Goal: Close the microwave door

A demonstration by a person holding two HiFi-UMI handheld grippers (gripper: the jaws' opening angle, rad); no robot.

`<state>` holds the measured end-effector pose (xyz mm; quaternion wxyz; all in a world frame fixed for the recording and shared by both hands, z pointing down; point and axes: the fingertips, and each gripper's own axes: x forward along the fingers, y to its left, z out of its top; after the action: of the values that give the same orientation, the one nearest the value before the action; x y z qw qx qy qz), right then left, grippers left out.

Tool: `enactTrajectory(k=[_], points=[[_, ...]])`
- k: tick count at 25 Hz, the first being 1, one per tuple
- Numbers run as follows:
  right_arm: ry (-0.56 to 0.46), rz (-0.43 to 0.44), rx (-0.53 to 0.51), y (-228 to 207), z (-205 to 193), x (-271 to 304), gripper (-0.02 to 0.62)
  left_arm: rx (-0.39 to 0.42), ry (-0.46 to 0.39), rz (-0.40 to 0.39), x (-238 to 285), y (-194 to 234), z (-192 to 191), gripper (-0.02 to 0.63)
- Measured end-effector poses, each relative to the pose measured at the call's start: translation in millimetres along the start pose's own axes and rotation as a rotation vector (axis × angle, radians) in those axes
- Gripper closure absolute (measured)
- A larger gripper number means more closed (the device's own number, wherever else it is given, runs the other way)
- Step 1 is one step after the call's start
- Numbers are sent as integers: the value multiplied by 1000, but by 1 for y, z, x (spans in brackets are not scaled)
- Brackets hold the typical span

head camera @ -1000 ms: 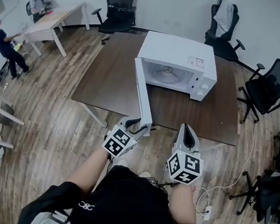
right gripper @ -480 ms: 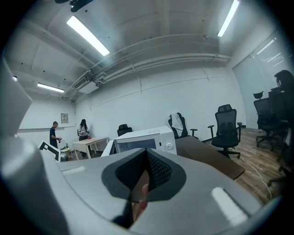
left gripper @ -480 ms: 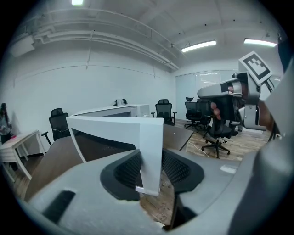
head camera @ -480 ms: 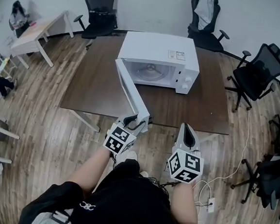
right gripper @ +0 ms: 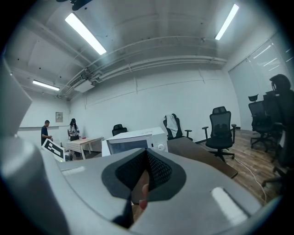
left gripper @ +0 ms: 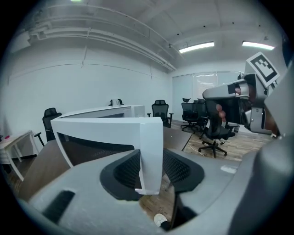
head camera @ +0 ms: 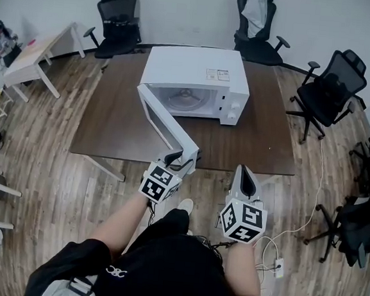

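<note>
Dark brown wooden table point(head camera: 116, 128) stands among black office chairs point(head camera: 325, 92) and carries a white box-shaped microwave point(head camera: 195, 68). Its white, dark-windowed door point(head camera: 165, 120) is swung out towards the person. The left gripper point(head camera: 181, 158) clamps the door's free edge. The right gripper point(head camera: 245, 176) hovers near the table's front edge, jaws together and empty.

The white microwave point(head camera: 195, 66) stands on the dark brown table point(head camera: 116, 128), toward its far side. Its front faces the person, with two control knobs point(head camera: 231, 108) at the front's right end. The cavity is open, and the glass turntable point(head camera: 186, 99) shows inside. The door point(head camera: 166, 126), white-framed with a dark window, is hinged on the left. It is swung wide and angles out across the table, so that its free edge reaches about as far as the table's near edge.
</note>
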<state>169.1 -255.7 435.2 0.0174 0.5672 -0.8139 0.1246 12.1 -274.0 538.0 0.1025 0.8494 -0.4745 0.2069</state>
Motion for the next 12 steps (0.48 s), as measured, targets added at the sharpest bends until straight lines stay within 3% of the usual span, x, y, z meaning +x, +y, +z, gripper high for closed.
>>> enactTrajectory(k=[12], points=[[11,-32,8,-31,10,36,588,-12,-19,-46,58,-1,32,454]])
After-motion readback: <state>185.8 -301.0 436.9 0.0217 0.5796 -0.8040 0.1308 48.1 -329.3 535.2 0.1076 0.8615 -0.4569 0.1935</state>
